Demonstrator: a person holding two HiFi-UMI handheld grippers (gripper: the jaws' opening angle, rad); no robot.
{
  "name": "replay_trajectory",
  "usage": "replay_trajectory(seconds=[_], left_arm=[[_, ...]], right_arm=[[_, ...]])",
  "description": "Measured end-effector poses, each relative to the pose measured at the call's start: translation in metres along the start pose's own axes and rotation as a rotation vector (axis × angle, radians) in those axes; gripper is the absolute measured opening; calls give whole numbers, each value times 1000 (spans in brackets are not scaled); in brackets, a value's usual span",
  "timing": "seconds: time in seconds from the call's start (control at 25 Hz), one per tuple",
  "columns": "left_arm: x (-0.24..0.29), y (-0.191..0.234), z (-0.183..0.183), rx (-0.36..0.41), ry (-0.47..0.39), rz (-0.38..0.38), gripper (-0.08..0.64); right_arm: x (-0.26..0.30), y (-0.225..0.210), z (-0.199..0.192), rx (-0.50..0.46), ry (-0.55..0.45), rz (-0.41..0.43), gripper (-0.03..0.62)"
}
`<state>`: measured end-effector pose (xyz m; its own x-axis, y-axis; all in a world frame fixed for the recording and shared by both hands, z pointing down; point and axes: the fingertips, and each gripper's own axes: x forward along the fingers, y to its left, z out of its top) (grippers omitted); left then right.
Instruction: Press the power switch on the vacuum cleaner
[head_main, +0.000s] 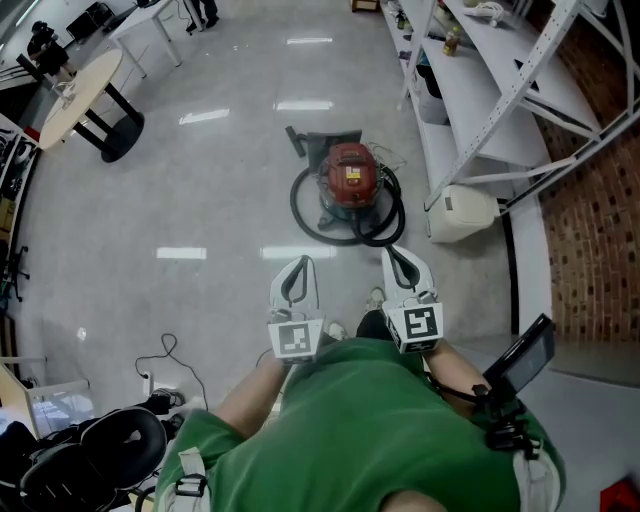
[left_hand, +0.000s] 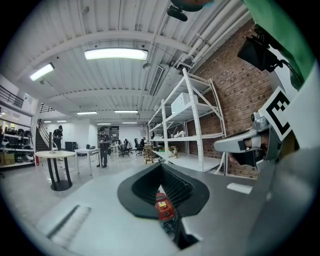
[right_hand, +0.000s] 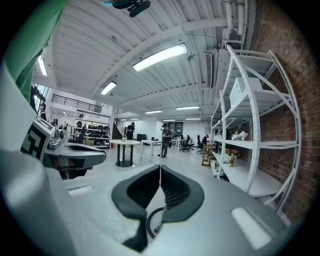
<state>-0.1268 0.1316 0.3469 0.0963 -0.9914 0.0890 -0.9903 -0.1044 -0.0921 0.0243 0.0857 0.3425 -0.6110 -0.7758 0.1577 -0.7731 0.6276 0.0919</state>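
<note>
Polished workshop floor (head_main: 180, 190) lies below me. My left gripper (head_main: 299, 268) and right gripper (head_main: 395, 258) both have their fingers closed tip to tip and hold nothing. To press well, I should step closer, find the switch, which I cannot make out from here, and push with one closed tip. The red vacuum cleaner (head_main: 350, 175) stands ahead, well apart from both grippers, ringed by its hose (head_main: 300, 205).

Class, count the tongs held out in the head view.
2: left tongs and right tongs, side by side, both short of the red vacuum cleaner. None appear hidden.
</note>
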Motion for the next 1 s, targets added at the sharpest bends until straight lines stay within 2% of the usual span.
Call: replay_trajectory(seconds=[0.28,0.72,1.0], left_arm=[[20,13,3,-6,7,16,8],[101,29,-3,10,39,40,8],[161,38,-2,19,73,28,8]], right_arm=[[27,-9,3,-3,7,17,6],[103,-54,-9,28,18,44,6],[156,-93,-12,57,36,30,6]])
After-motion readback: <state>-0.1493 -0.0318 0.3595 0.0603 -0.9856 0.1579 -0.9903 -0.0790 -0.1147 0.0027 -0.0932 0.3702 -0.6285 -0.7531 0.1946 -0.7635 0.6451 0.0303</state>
